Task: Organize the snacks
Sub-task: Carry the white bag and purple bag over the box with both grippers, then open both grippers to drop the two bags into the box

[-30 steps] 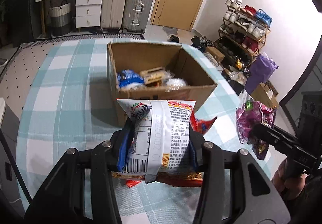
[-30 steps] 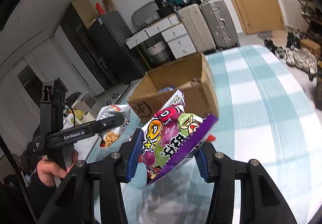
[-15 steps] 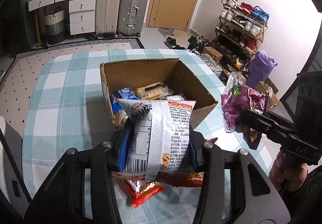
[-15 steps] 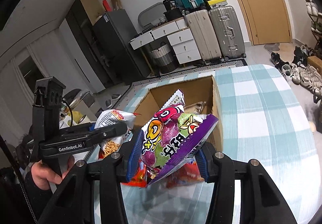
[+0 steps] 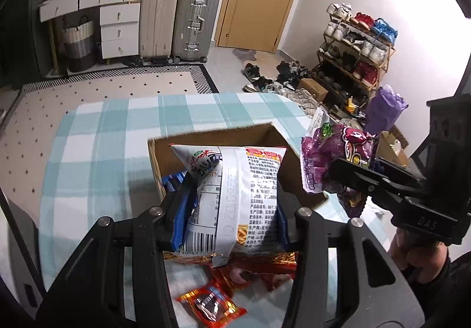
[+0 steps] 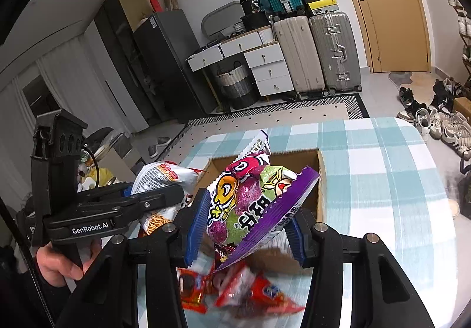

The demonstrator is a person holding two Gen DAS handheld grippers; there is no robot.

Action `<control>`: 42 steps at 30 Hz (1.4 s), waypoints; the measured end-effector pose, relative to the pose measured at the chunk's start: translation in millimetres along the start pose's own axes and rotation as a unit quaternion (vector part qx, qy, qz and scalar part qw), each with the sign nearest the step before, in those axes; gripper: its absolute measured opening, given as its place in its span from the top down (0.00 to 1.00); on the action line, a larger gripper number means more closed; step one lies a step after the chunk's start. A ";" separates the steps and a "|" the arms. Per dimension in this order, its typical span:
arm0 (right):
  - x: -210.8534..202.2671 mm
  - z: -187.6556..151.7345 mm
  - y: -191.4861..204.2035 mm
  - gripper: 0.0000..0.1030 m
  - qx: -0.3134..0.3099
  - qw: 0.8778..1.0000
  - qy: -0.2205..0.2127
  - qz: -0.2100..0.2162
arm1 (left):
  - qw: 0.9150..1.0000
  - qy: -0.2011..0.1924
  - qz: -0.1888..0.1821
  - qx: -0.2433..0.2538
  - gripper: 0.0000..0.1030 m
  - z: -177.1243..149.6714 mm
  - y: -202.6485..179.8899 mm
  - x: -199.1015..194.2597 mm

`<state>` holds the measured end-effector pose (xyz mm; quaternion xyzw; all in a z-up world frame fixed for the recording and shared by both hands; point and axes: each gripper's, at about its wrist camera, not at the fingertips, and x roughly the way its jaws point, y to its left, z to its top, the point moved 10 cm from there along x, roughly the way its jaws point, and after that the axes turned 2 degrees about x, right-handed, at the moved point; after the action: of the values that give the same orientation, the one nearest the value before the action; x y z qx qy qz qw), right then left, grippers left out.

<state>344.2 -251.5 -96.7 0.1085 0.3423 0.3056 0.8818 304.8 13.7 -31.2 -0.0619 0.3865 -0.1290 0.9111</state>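
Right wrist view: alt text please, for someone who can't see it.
The right gripper holds a purple candy bag above an open cardboard box on a teal checked tablecloth. At left, the left gripper holds a white snack bag; red packets lie below.

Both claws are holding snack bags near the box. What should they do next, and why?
Probably carry both bags a bit further, over the open box, then let go. The left claw is shut on the white bag and the right claw on the purple bag, both right at the box's near edge, not yet clearly above its opening. Red packets lie on the table below.
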 end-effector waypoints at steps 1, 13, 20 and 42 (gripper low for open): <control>3.3 4.5 0.2 0.52 -0.004 1.000 0.000 -0.002 | 1.000 -0.001 0.002 0.001 0.58 6.0 1.1 2.0; 52.6 29.0 -14.7 0.52 -0.007 1.000 0.022 -0.019 | 1.000 0.011 -0.006 -0.008 0.57 46.3 9.1 51.5; 73.7 21.7 -27.3 0.52 -0.017 0.999 0.036 -0.034 | 0.999 0.031 -0.010 -0.020 0.57 39.3 20.6 86.6; 27.7 15.7 -32.6 0.22 -0.032 0.998 -0.008 -0.052 | 0.999 0.007 0.026 -0.033 0.28 25.7 30.8 51.3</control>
<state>385.9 -260.0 -113.0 0.0641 0.3308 0.2691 0.9023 363.4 29.0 -55.2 -0.0814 0.3980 -0.0930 0.9090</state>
